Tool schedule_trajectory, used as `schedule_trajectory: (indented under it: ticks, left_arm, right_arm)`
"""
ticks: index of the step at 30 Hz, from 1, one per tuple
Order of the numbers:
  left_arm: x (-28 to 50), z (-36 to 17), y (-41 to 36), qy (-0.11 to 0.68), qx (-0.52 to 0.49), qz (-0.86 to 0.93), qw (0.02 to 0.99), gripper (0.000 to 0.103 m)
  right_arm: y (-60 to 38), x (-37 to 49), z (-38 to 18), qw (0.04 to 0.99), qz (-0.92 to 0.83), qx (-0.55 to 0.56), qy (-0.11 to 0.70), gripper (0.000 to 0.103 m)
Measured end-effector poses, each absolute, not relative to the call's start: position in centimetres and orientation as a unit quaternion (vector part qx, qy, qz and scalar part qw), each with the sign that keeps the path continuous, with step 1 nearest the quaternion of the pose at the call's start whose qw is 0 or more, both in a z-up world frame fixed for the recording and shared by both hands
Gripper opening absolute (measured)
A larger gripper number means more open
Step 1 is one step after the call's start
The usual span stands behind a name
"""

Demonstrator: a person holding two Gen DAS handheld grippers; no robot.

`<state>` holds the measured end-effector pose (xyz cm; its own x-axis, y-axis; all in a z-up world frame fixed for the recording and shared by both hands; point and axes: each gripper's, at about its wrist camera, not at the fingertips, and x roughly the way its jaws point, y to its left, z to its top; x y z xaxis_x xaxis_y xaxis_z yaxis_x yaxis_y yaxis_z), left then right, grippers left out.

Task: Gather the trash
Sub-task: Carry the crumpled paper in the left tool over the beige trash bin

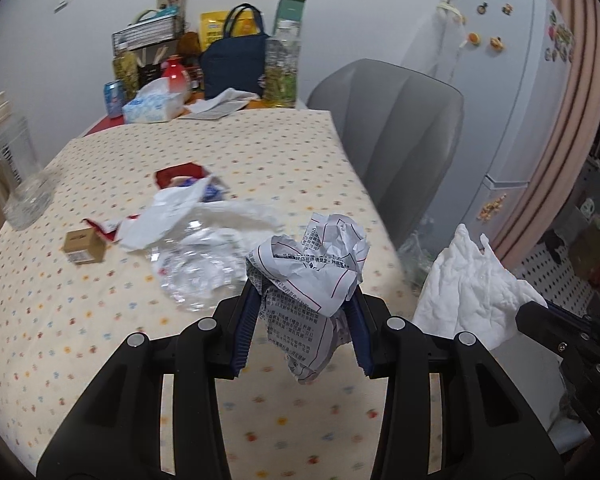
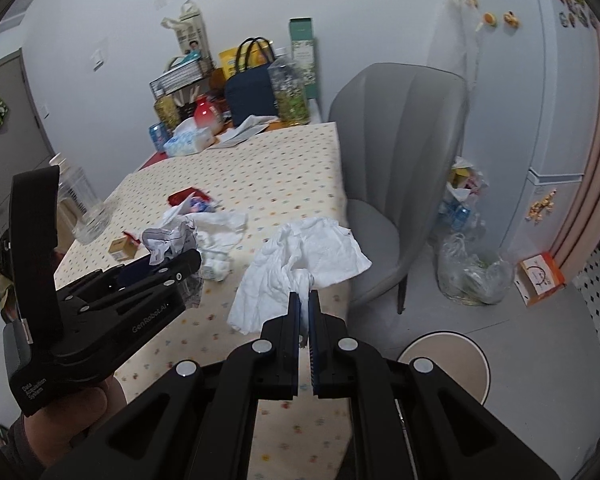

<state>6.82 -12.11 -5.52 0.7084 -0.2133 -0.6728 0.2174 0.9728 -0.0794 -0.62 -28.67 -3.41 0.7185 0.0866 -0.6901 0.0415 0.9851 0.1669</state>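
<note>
Your left hand-held gripper [image 1: 304, 300] is clamped at a middling width on a crumpled ball of white printed paper [image 1: 316, 264], the blue pads pressing it from both sides while a loose tail of the sheet hangs below the fingers. In the right wrist view the same left hand-held gripper [image 2: 168, 268] shows side-on above the near left part of the worktop, with your hand [image 2: 72, 408] wrapped around its grip.

Your right hand-held gripper [image 2: 305, 300] is drawn almost fully together, pinching a crumpled white paper towel [image 2: 300, 256] by a twisted fold; the rest of the towel spreads out above the worktop edge nearest the chair.

Beneath both lies the worktop, covered in a cream cloth with small coloured dots [image 1: 260, 152]. More trash lies on it: a crushed clear plastic wrapper [image 1: 196, 272], a white plastic bag [image 1: 188, 208] with a red and blue packet [image 1: 180, 174] at its far end, and a small brown cardboard box [image 1: 85, 246] to the left. A clear glass jar [image 1: 16, 176] stands at the left edge.

At the far end are a tissue pack [image 1: 152, 106], a navy tote bag [image 1: 236, 60] and bottles. A grey upholstered chair [image 2: 404, 168] stands beside the worktop, with a clear plastic bag of rubbish [image 2: 468, 272] on the floor past it, near a white fridge [image 1: 512, 80].
</note>
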Motion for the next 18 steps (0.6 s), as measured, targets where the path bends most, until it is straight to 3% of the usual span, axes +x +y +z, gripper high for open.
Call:
schedule_trajectory:
  ticks: [18]
  left_arm:
    - [8.4, -7.3, -23.5, 0.385, 0.049, -0.204, 0.899, 0.041]
  right_arm:
    - [-39.3, -2.0, -5.7, 0.91, -0.092, 0.141, 0.38, 0.005]
